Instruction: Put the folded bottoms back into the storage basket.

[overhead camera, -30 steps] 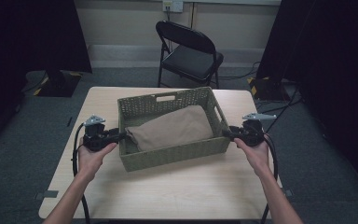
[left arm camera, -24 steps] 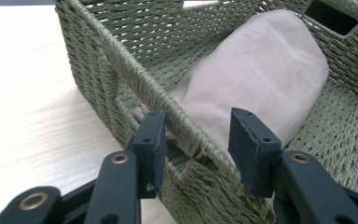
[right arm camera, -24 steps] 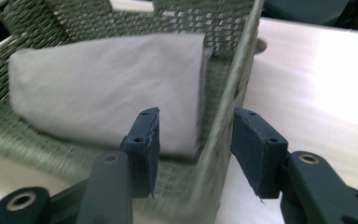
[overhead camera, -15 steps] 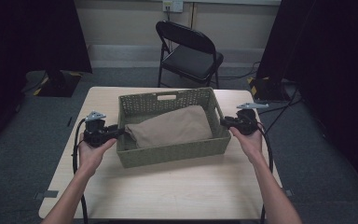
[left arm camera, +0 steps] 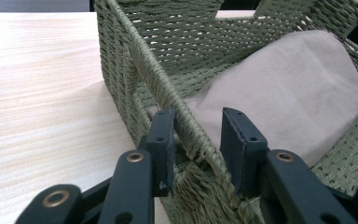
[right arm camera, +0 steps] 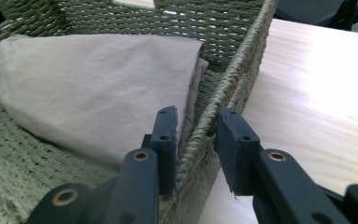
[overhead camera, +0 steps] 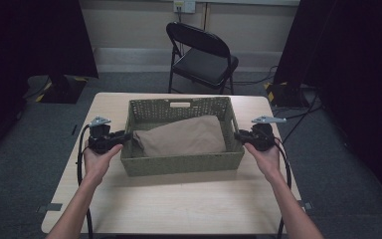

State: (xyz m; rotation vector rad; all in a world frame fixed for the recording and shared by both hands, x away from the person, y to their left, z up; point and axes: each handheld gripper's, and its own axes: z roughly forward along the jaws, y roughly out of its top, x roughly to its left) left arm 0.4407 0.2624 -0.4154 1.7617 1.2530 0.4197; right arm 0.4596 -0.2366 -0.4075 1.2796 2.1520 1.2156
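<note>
- While the green woven rectangular basket (overhead camera: 181, 162) sits near the middle of the pale wooden tabletop (overhead camera: 179, 199), a claw stands at each of its short ends, the left claw (overhead camera: 124, 135) at the left wall and the right claw (overhead camera: 238, 135) at the right wall.
- From the left gripper view, the left claw (left arm camera: 196, 135) straddles the braided rim of the basket (left arm camera: 135, 51): one jaw lies outside the wall over the tabletop (left arm camera: 37, 84), the other inside the basket, beside the folded tan cloth (left arm camera: 289, 93).
- Its jaws stand narrowly apart with the rim between them; the outer jaw lies close against the weave, while a small gap shows between the rim and the inner jaw, so the wall is not pinched.
- From the right gripper view, the right claw (right arm camera: 196, 133) straddles the opposite rim of the basket (right arm camera: 242, 51) the same way, its inner jaw next to the edge of the cloth (right arm camera: 98, 84) and its outer jaw over the tabletop (right arm camera: 317, 79).
- These jaws are also narrowly parted, with the rim between them and a sliver of space on either side.
- Seen from the high view, the cloth (overhead camera: 181, 135) lies inside the basket, slanting from the left end to the right end, between the two claws.
- A black folding chair (overhead camera: 201, 57) stands on the floor beyond the far edge of the tabletop, well apart from the basket.
</note>
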